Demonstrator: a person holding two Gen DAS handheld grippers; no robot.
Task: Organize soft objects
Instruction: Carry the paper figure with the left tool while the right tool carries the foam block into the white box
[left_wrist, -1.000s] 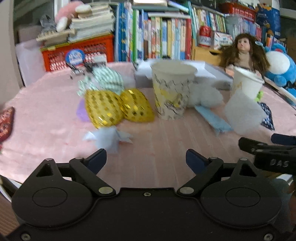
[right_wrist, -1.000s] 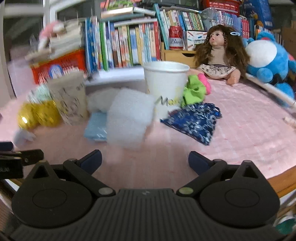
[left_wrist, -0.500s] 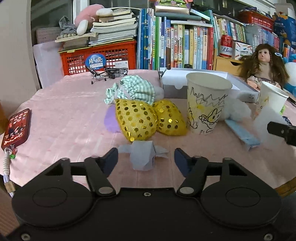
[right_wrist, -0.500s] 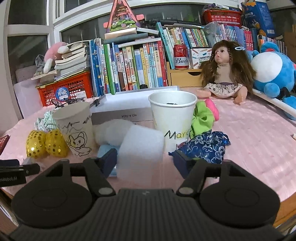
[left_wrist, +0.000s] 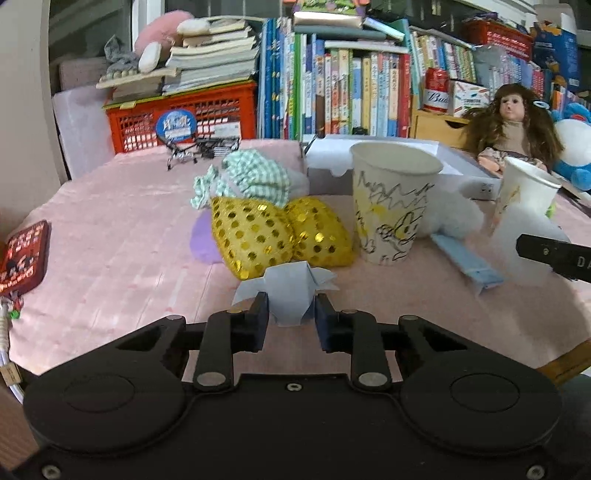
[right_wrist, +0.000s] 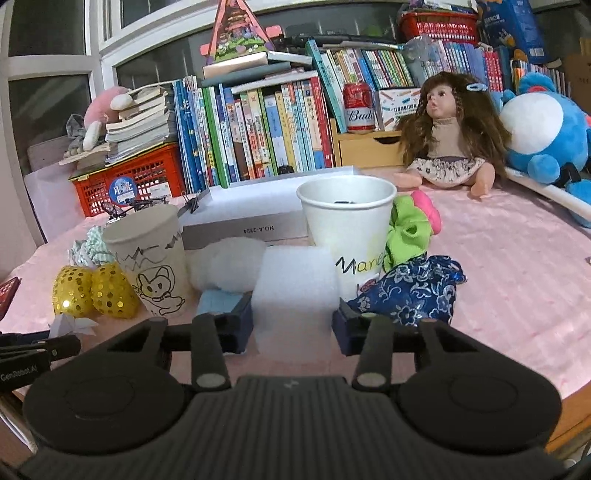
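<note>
My left claw (left_wrist: 288, 317) has just clamped down on the pale folded-paper piece (left_wrist: 290, 295), which sits on the pink table (left_wrist: 110, 258) right in front of the two gold sequin pouches (left_wrist: 280, 236); both pads press its sides. My right claw (right_wrist: 293, 325) has just been closing too, and its pads now squeeze the white foam block (right_wrist: 295, 291), which stands upright on the table between them.

Behind the foam I see a white fluffy puff (right_wrist: 225, 262) and a light blue flat piece (right_wrist: 218, 301), partly hidden by the claw's left pad. To the left stands the paper cup with a cartoon drawing (right_wrist: 151, 258); to the right, the white cup marked with a name (right_wrist: 347, 225). Beside that cup lie a green and pink scrunchie (right_wrist: 410, 229) and a dark blue flowered pouch (right_wrist: 413, 291). A green checked cloth (left_wrist: 255, 181) rests behind the gold pouches. Further back are a grey box (right_wrist: 251, 214), a doll (right_wrist: 450, 136), a blue plush toy (right_wrist: 543, 125) and rows of books (right_wrist: 258, 129).
</note>
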